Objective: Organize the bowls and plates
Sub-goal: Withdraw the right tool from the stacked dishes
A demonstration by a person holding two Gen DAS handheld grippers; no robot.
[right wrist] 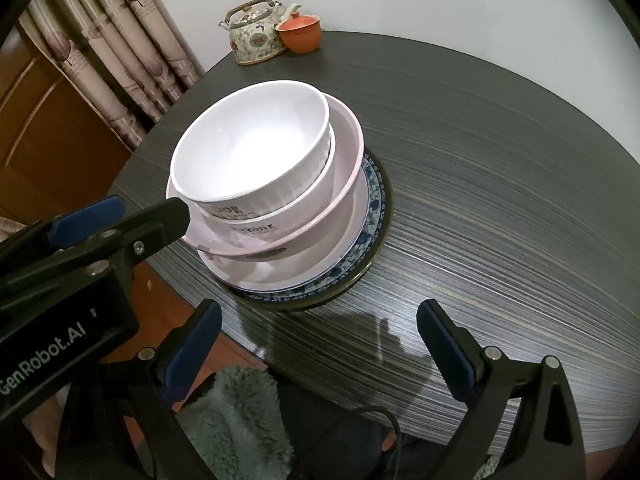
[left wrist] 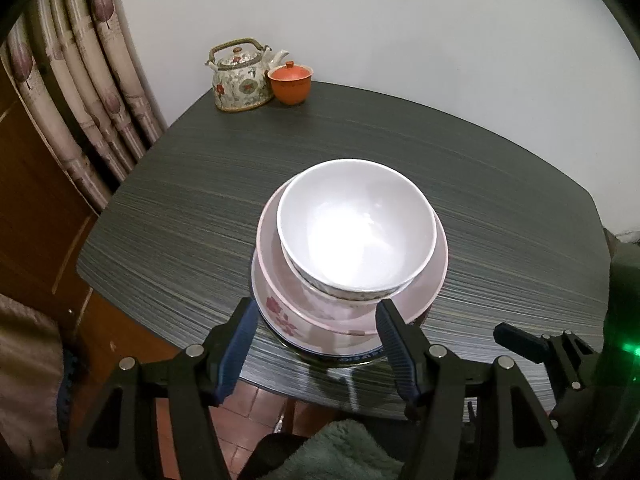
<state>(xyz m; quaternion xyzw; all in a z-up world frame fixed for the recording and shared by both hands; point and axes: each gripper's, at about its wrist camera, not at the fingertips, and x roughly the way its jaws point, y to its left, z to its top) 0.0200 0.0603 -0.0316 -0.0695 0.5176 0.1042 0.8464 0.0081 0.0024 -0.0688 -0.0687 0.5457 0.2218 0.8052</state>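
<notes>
Bowls, glossy, nested on plates

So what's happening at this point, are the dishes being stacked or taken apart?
The dishes sit in one stack near the dark table's front edge: two white bowls nested in a pink dish, on plates. A person holds the left gripper and right gripper open just short of the stack, gripping nothing. A teapot and orange lidded cup stand at the far side.
</notes>
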